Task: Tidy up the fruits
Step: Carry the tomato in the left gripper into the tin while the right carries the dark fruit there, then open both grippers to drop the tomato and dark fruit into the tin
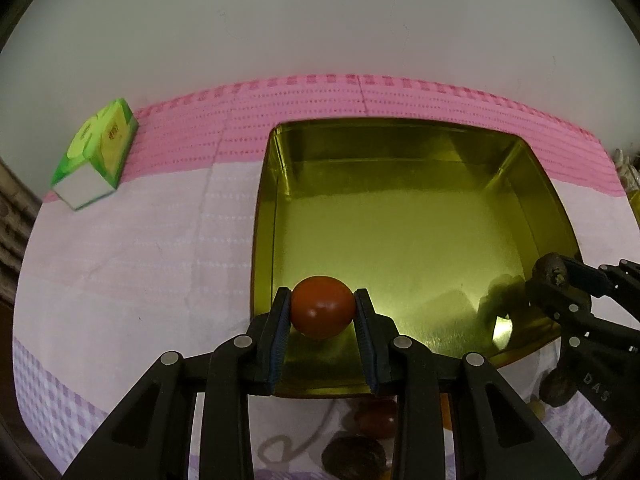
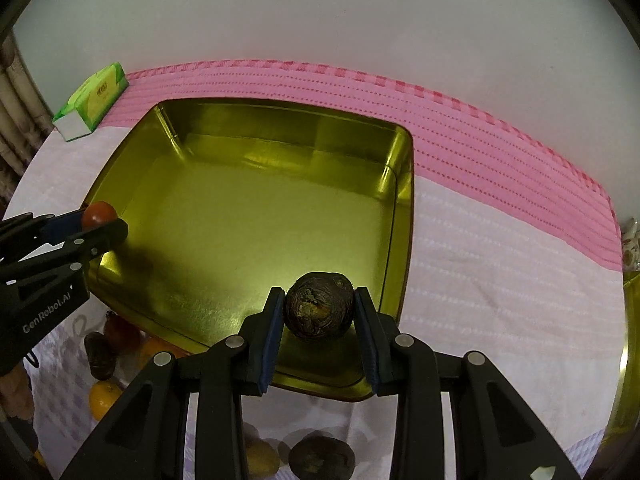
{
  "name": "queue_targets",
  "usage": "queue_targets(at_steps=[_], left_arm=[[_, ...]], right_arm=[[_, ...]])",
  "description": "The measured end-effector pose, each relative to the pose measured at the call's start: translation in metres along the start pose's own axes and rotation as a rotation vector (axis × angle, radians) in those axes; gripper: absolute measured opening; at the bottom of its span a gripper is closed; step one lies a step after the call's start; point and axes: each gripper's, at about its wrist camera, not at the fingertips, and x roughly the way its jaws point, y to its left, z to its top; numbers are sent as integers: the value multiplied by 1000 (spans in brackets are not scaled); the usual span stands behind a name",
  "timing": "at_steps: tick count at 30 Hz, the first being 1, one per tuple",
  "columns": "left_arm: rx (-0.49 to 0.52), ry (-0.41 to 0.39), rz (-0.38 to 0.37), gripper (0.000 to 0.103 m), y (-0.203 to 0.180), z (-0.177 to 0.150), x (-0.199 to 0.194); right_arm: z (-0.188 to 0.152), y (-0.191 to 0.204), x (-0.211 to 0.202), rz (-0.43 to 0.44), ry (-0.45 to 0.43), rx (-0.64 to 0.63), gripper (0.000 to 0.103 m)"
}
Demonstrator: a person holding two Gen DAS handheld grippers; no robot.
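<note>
Two grippers, each clamped on one fruit, both over the near side of a gold tin tray [image 1: 400,236] sitting on a pink and white cloth [image 1: 132,248]. Left gripper [image 1: 322,312] grips a small red tomato [image 1: 322,307] between its blue pads, just above the tray's near left corner. Right gripper [image 2: 320,312] grips a dark brown wrinkled fruit [image 2: 319,306], above the tray's near right corner. In the left view the right gripper shows at the right edge by the tray rim; in the right view the left gripper shows at the left edge with the tomato at its tip. Tray inside is bare gold metal. More fruit lies on the cloth in front of the tray: an orange one [image 2: 103,398], a reddish one [image 2: 120,332], dark brown ones [image 2: 322,458]. Green tissue box [image 1: 96,152] sits on the cloth at far left, well apart from the tray, against a white wall [image 1: 320,20].
</note>
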Motion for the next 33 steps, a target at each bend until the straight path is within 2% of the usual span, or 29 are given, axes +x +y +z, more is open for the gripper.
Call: queue_targets(at_steps=[20, 26, 29, 33], left_arm=[[4, 11, 23, 32, -6, -7, 5], [-16, 17, -6, 33, -3, -6, 3], [-16, 18, -7, 36, -3, -6, 3], [-18, 14, -13, 42, -3, -5, 1]], right_arm=[[-4, -2, 1, 13, 11, 4, 33], [-5, -3, -3, 25, 6, 8, 36], [-4, -2, -8, 24, -8, 1, 42], [-3, -1, -12, 29, -14, 9, 43]])
